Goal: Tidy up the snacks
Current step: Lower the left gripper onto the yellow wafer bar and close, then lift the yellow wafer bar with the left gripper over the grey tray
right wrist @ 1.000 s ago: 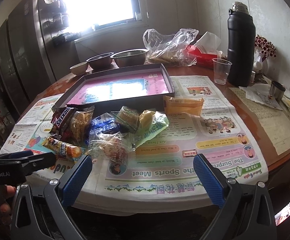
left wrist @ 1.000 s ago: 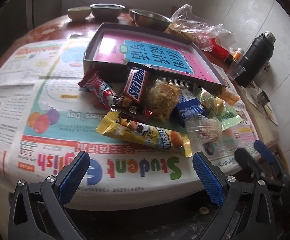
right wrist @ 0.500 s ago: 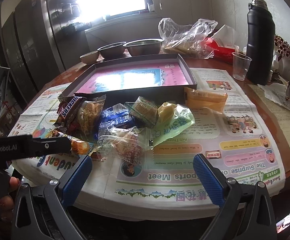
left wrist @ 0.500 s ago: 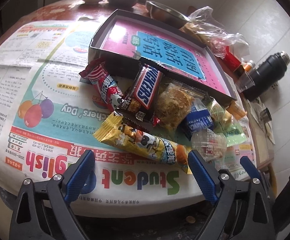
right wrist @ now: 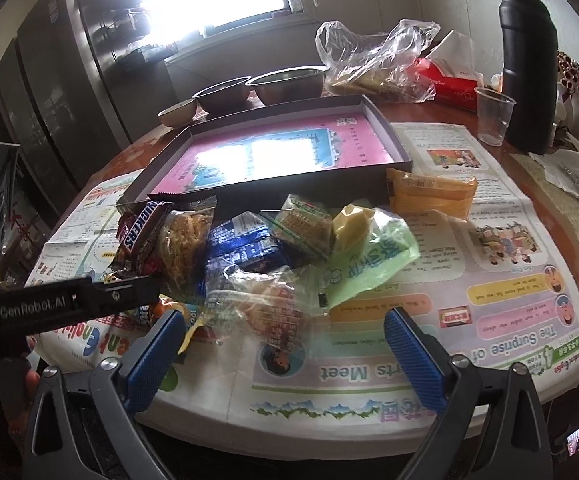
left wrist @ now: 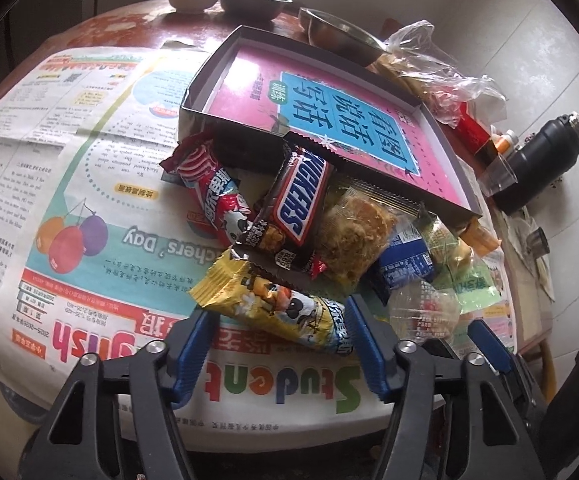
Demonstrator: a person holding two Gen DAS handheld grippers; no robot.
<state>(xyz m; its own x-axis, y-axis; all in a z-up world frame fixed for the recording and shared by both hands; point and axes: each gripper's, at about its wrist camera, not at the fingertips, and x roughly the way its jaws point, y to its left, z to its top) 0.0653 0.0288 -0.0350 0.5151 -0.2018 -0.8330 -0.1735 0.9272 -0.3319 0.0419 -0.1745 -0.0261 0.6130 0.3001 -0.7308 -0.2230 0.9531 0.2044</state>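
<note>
Presently, in the left wrist view, the left gripper (left wrist: 281, 336) is closing around the near end of the yellow snack bar (left wrist: 277, 306) — its jaws have just been narrowing, and the bar is lying between the blue pads (left wrist: 363, 344). Whether the pads are pressing on the wrapper cannot be told. The bar is resting on the newspaper (left wrist: 89, 208) at the near edge of the snack pile. Behind it, the Snickers bar (left wrist: 299, 196) is leaning against the front wall of the dark tray (left wrist: 455, 168), with the red candy wrapper (left wrist: 213, 188) to one side and the clear-wrapped cake (left wrist: 355, 236) to the other. A black flask (left wrist: 541, 164) is standing well apart at the far right.

In the right wrist view, the right gripper (right wrist: 281, 356) is hovering with its jaws standing wide — nothing is held between them. A clear plastic packet (right wrist: 265, 304) is lying just ahead of the left pad. The snack pile, including a blue packet (right wrist: 245, 248) and a green bag (right wrist: 369, 256), is sitting just in front of the tray. An orange packet (right wrist: 429, 192) is touching the tray's near corner.
</note>
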